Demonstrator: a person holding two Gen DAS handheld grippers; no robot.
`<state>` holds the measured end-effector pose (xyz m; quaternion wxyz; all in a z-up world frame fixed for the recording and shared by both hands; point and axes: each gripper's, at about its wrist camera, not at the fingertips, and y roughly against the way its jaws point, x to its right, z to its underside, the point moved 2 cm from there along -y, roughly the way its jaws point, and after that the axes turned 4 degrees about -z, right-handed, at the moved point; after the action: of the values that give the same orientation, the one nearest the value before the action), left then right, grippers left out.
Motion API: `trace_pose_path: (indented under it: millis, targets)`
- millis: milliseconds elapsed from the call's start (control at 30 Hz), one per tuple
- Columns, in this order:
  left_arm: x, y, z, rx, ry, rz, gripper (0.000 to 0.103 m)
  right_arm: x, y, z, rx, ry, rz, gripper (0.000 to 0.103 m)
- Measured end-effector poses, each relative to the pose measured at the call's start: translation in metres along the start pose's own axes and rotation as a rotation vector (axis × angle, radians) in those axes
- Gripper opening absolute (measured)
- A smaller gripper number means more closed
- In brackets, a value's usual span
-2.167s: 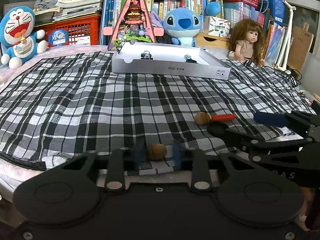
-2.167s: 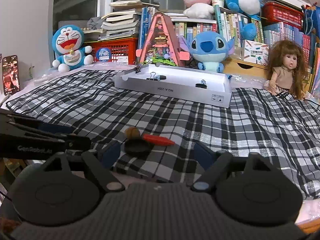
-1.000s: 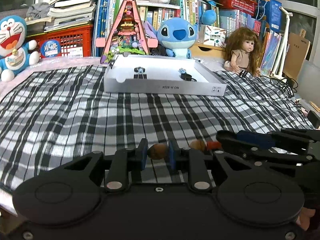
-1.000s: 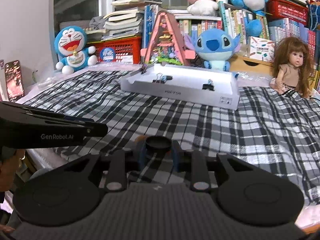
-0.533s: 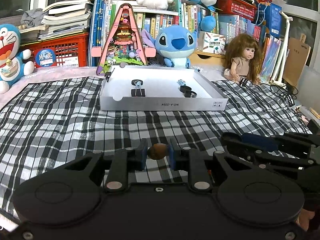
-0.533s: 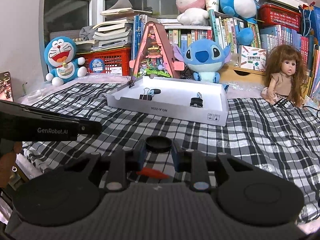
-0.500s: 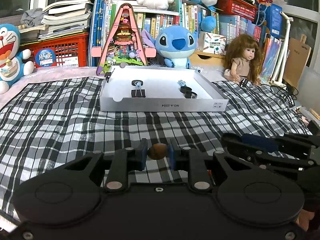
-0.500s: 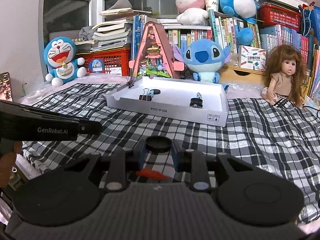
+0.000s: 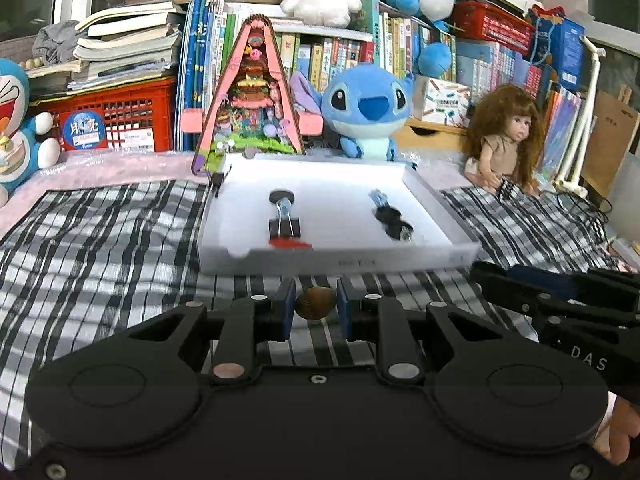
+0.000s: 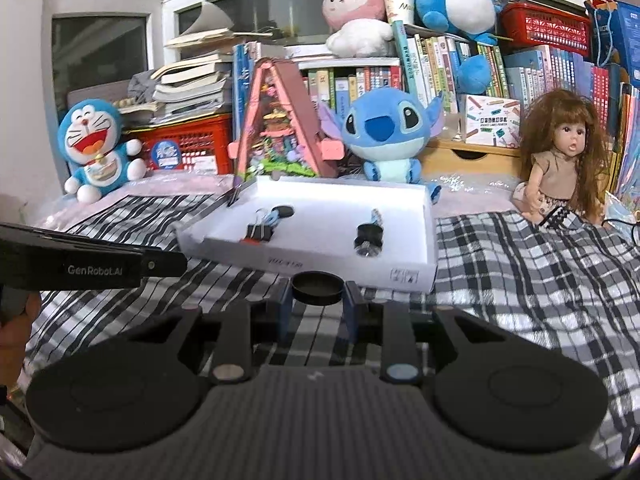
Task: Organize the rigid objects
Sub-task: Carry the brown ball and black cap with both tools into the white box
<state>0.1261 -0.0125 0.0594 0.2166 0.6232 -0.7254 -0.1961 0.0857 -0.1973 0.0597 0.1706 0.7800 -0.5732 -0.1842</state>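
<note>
Only left view shows left claw (image 9: 316, 304) gripping brown nut (image 9: 315, 303), right view right claw (image 10: 317, 300) clamping black cap (image 10: 317, 287)

Even indoor light, moderately bright, no single source visible. White tray (image 9: 420, 188) is the brightest area, near overexposed; its front wall print is smeared by motion blur in both views. Checked cloth (image 9: 100, 232) streaked with blur at left in left wrist view. Strong fisheye bending at frame edges, dark corners. Window panes (image 10: 100, 52) dim. Soft shadows under tray contents; black gripper bodies show little detail
</note>
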Motion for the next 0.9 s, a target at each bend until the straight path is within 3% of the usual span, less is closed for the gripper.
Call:
trace_pose_path:
  millis: [233,467,667,900]
  targets:
    - [-0.004,-0.031,-0.045,0.001,0.040,0.013,0.020,0.021,-0.022,-0.024,-0.015,-0.044,0.008,0.032]
    - [-0.017,-0.073,-0.087,-0.055,0.091,0.016,0.020,0.048,-0.049,-0.055,-0.034,-0.120,-0.007,0.032]
    - [-0.028,-0.115,-0.109,-0.112,0.143,-0.003,0.020,0.066,-0.078,-0.078,-0.062,-0.173,-0.018,0.032]
    - [-0.028,-0.159,-0.125,-0.142,0.132,-0.035,0.020,0.080,-0.109,-0.097,-0.096,-0.216,-0.028,0.032]
